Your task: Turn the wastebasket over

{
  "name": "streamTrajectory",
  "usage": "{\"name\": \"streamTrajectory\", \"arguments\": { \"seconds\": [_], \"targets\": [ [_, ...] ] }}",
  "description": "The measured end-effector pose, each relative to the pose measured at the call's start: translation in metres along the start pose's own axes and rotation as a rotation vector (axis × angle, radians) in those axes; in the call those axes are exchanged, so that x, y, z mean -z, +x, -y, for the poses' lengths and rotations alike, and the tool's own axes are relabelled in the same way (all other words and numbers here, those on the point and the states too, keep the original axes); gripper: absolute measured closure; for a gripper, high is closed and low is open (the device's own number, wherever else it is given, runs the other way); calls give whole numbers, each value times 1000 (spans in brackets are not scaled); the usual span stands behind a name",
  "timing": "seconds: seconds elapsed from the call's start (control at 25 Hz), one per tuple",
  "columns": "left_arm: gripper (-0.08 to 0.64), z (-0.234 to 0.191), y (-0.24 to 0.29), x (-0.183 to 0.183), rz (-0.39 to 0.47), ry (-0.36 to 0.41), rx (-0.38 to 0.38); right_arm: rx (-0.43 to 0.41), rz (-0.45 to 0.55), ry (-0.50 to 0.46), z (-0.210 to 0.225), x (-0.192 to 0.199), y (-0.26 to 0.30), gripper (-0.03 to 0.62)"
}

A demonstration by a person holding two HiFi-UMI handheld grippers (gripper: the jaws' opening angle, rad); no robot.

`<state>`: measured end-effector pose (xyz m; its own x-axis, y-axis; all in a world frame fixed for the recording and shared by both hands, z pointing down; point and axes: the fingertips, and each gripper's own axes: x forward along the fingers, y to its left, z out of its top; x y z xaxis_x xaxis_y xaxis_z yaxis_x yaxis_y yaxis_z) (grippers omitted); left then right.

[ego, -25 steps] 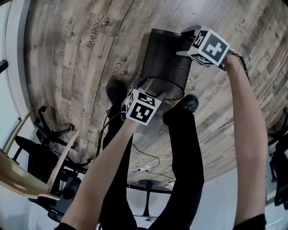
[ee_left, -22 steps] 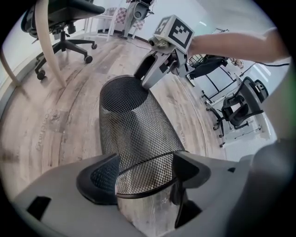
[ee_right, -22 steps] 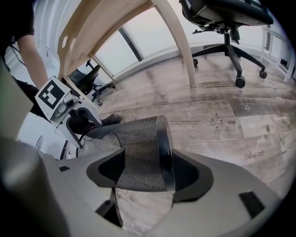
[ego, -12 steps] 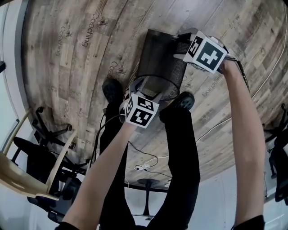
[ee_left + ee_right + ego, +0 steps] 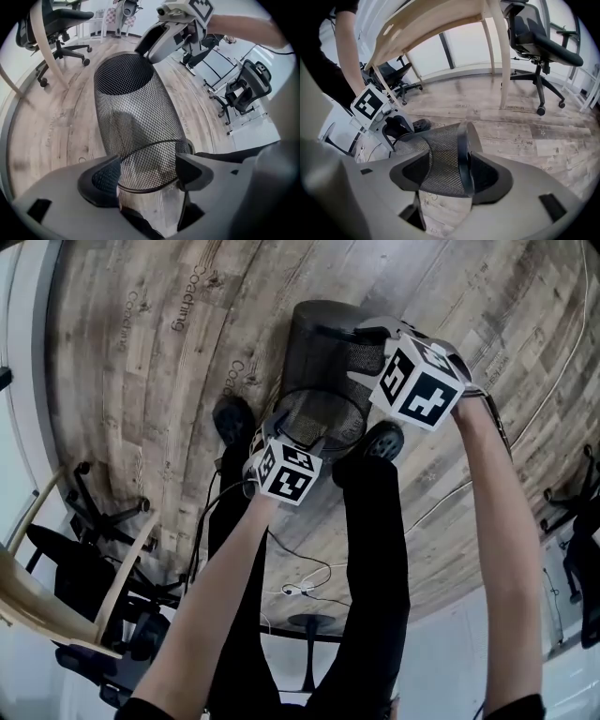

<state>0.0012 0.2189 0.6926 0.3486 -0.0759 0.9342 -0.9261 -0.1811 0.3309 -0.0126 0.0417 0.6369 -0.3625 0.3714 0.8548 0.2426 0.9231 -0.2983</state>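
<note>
Seemingly, left claw (image 5: 147,169) clasps tilted wastebasket (image 5: 136,108) (black mesh).

Floor (image 5: 103,427) print reads "Coaching", legible at least twice at far left; another print just left of the wastebasket (image 5: 323,352) is cut off.

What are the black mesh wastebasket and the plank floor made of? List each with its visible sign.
Black mesh wastebasket: probably metal wire mesh, matt black coated; the floor shows through its fine grid, and a solid band rims it.
Grey-brown plank floor: wood-look boards, perhaps laminate or vinyl; grain, knots and plank seams show, with a dull sheen.
</note>
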Motion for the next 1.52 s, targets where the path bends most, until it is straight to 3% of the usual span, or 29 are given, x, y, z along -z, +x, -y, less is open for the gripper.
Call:
{"name": "streamTrajectory", "arguments": {
  "seconds": [0.28, 0.8, 1.04, 1.28, 1.52],
  "targets": [
    [183, 0, -1, 31, -18, 69, 11, -5, 60, -13, -42, -14, -15, 327],
    [183, 4, 14, 69, -98, 110, 9, -122, 199, 26, -102, -38, -30, 362],
    [183, 9, 21, 70, -104, 44, 8, -109, 168, -21, -112, -29, -34, 362],
    [183, 15, 24, 64, -78, 39, -18, -79, 161, -12, -109, -15, -40, 362],
    [183, 7, 29, 55, -62, -23, -58, -48, 178, 1, -107, -11, -51, 362]
  ]
}}
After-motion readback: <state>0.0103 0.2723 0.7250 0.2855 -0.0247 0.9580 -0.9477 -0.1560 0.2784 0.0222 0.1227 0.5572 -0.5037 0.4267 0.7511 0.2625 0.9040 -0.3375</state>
